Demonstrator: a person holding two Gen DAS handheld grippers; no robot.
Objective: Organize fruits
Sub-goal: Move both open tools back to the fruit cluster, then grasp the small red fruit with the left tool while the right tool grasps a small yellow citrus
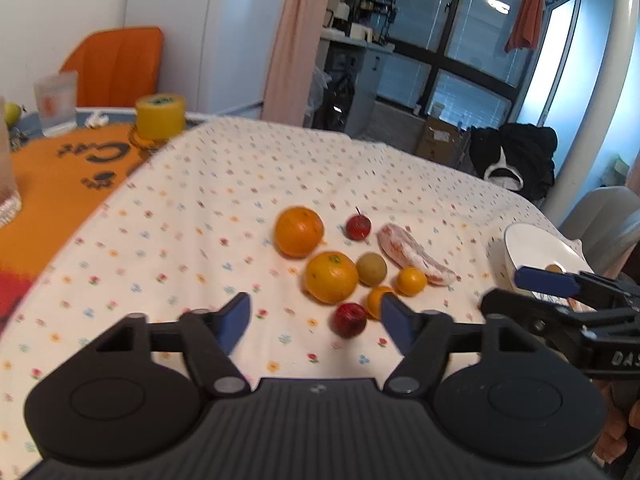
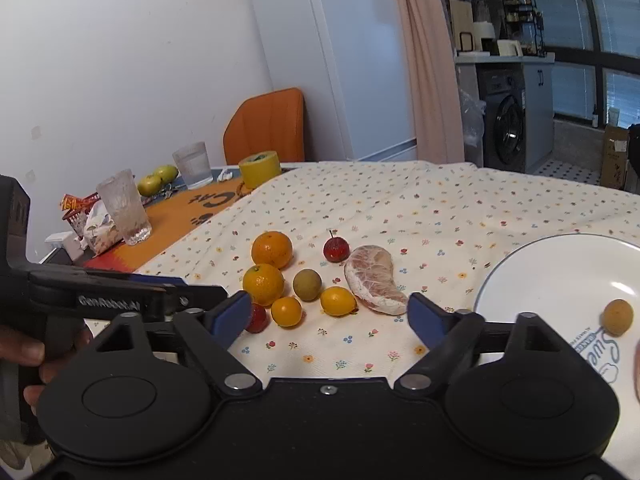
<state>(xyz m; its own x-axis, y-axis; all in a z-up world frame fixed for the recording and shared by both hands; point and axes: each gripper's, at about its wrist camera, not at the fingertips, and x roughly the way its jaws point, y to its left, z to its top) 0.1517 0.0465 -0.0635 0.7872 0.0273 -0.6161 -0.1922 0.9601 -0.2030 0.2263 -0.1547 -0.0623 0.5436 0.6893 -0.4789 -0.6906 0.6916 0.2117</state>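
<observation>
Fruit (image 2: 280, 280) lies clustered mid-cloth (image 2: 400, 208), left of my plate (image 2: 540, 276), which holds one brown fruit (image 2: 618, 317). Both my grippers, left (image 1: 316, 322) and right (image 2: 330, 314), gape empty near it.

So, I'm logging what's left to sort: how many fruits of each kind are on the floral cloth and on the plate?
Large oranges: 2
Small orange citrus: 2
Small red fruits: 2
Brown round fruits: 2, one on the cloth, one on the white plate at
Peeled pomelo segment: 1
Total: 9
</observation>
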